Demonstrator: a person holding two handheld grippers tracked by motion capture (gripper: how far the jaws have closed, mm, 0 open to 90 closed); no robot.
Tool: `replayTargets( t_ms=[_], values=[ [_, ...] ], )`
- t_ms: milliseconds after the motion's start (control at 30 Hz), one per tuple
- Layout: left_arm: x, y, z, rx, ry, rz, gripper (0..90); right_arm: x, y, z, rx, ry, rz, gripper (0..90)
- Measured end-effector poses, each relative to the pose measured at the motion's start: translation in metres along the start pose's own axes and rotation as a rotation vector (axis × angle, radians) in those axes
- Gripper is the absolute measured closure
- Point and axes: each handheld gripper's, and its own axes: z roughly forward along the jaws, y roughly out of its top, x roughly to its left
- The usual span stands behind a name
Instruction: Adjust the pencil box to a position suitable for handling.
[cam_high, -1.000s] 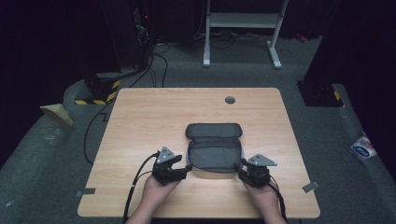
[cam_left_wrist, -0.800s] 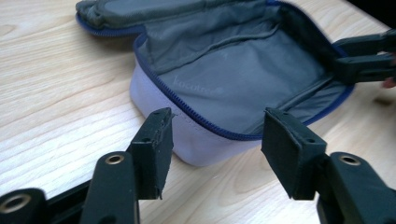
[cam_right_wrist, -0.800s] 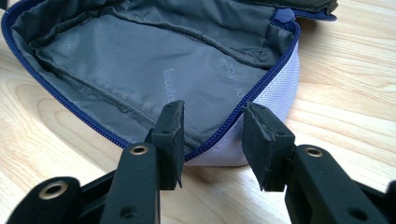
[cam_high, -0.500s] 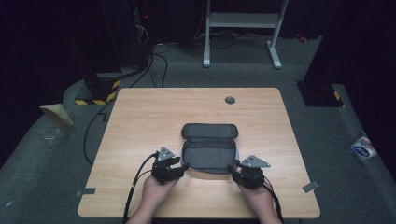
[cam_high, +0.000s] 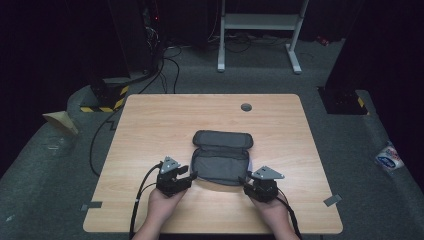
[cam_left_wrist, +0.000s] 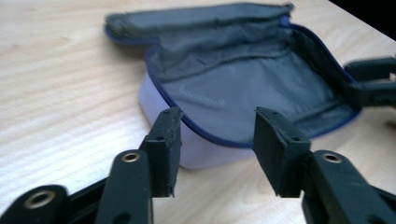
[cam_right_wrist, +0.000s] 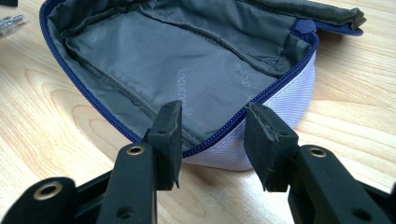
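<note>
At lower centre, the open pouch (cam_high: 220, 162) lies crosswise between the left gripper (cam_high: 191, 176) and right gripper (cam_high: 246, 181); both jaws spread, gripping nothing.

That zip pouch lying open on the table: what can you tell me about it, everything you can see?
The pouch is a soft fabric case, pale lilac outside with a dark blue zip around its rim and grey lining inside. It lies unzipped on the wooden table, its lid flap folded back on the far side, and it looks empty; faint print shows on the lining. The left gripper and the right gripper each straddle a near corner of its rim, fingers apart, not visibly pinching it.
</note>
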Motion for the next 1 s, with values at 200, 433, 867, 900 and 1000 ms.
replayTargets(
  t_ms=[200, 433, 867, 900, 1000],
  values=[
    [0.003, -0.001, 0.011, 0.014, 0.052, -0.013, 47.9, 0.004, -0.002, 0.0, 0.001, 0.003, -0.012, 56.6],
    [0.004, -0.002, 0.021, 0.056, 0.047, -0.017, 59.2, 0.002, -0.006, -0.005, -0.002, -0.001, -0.003, 56.6],
    [0.014, -0.009, 0.009, 0.049, 0.103, -0.004, 67.7, 0.008, 0.004, 0.008, -0.032, 0.017, -0.022, 54.2],
    [0.015, -0.01, 0.008, 0.052, 0.105, -0.005, 67.7, 0.008, 0.005, 0.01, -0.032, 0.015, -0.022, 54.3],
    [0.016, -0.011, 0.007, 0.043, 0.117, -0.014, 67.6, 0.007, 0.008, 0.013, -0.048, 0.014, -0.013, 54.4]
  ],
)
